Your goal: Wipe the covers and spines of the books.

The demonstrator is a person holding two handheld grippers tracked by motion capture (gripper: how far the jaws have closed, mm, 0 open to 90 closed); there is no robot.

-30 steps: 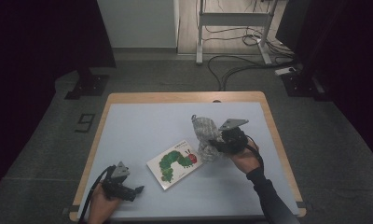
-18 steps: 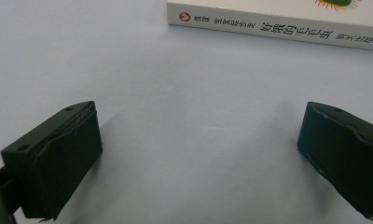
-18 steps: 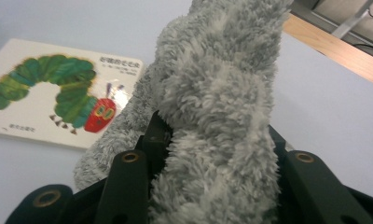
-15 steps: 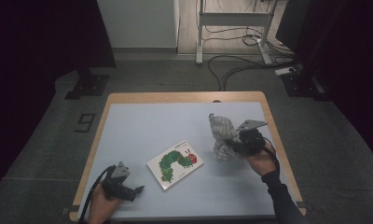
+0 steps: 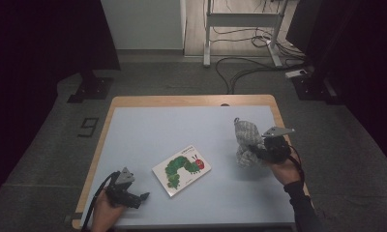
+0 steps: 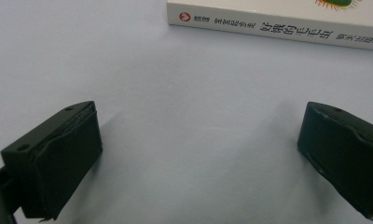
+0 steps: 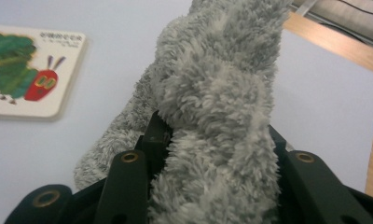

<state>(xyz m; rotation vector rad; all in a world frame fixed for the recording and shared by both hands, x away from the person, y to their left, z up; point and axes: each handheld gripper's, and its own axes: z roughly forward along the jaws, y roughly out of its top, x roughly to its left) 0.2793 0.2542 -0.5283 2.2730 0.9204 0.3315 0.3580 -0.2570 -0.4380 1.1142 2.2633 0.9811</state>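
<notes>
A grey plush toy (image 5: 245, 141) hangs over the right side of the table, held by my right gripper (image 5: 259, 151), which is shut on it. In the right gripper view the toy (image 7: 212, 107) fills the space between the black jaws. A white picture book (image 5: 182, 168) with a green caterpillar lies flat near the table's middle, and its cover (image 7: 28, 74) appears at the left of the right gripper view. My left gripper (image 5: 142, 196) rests low at the front left corner, open, nothing between its jaws. The book's spine (image 6: 273, 28) lies ahead of it.
The light blue table top (image 5: 182, 125) has a wooden rim (image 5: 191, 100). Beyond the far edge, cables (image 5: 245, 63) and a metal stand's feet (image 5: 240, 29) lie on the grey floor. A dark cabinet (image 5: 322, 43) stands at the back right.
My right gripper has carried the plush toy rightward, away from the book and toward the table's right edge. The left gripper has stayed in place.
</notes>
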